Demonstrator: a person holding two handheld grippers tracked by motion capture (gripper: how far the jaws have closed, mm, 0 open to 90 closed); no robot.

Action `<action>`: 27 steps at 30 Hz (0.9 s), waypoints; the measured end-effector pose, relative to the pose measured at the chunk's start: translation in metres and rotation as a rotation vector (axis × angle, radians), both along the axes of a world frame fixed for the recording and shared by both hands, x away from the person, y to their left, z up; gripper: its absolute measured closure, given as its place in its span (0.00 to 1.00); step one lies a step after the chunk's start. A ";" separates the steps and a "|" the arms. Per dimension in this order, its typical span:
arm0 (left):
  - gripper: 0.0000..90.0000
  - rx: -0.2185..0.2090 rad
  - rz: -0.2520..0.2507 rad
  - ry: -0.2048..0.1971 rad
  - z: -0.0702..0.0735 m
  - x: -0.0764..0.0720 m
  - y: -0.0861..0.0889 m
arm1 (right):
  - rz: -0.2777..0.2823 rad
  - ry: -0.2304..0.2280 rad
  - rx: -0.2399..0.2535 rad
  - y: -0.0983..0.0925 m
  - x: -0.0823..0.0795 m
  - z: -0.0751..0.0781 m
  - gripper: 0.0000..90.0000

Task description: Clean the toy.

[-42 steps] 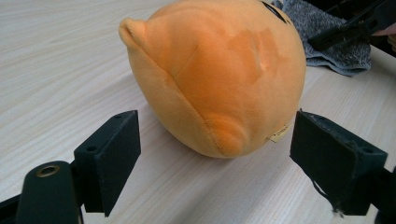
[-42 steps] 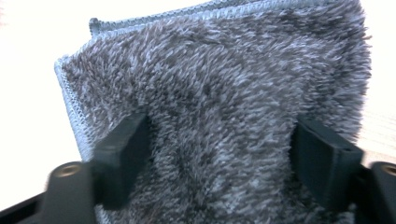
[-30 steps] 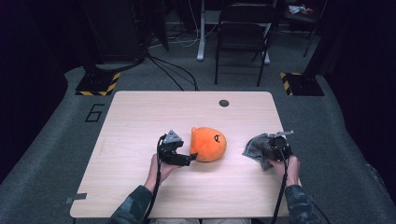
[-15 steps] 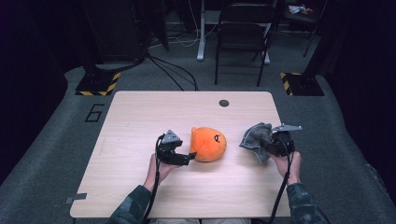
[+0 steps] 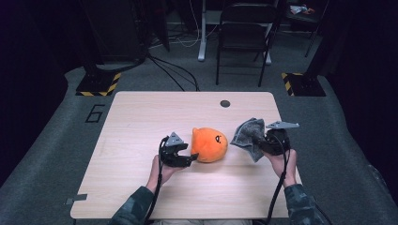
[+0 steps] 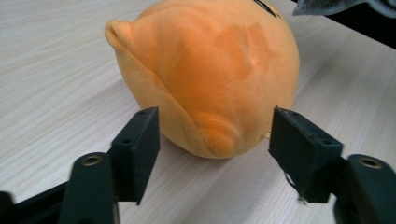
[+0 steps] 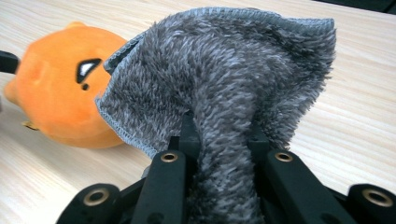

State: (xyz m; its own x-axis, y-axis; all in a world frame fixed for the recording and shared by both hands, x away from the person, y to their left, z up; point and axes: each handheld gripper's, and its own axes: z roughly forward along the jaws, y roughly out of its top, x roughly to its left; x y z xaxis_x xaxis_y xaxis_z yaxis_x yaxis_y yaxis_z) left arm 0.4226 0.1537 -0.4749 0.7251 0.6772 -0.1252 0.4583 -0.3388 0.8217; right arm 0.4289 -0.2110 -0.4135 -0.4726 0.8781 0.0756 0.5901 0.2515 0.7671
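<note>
Orange plush toy (image 5: 209, 145) between tongs; grey cloth (image 5: 248, 134) perhaps just beside.

The high view looks forward and down over my table (image 5: 141, 187) from above my side. My left gripper (image 6: 215, 140) camera sits very close behind its jaws, facing the orange plush (image 6: 210, 70). My right gripper (image 7: 219, 135) camera peers past a grey cloth (image 7: 224, 84); all three share that plush, though the cloth probably hides much.
</note>
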 end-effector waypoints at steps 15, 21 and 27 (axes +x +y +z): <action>0.64 0.014 -0.006 0.001 -0.008 -0.002 -0.004 | 0.077 -0.032 0.040 0.034 -0.002 0.020 0.84; 0.77 0.007 -0.003 -0.015 -0.009 -0.002 -0.007 | 0.112 -0.036 0.043 0.055 0.002 0.023 0.84; 0.87 -0.001 -0.008 -0.038 -0.010 -0.003 -0.011 | 0.156 -0.028 0.022 0.090 0.013 0.022 0.83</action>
State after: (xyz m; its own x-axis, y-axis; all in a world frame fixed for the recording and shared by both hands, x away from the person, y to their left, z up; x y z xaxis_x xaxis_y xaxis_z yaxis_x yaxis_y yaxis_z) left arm 0.4193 0.1431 -0.4844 0.7345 0.6714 -0.0980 0.4238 -0.3412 0.8390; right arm 0.4417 -0.1211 -0.3913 -0.6054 0.7920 0.0789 0.5236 0.3216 0.7890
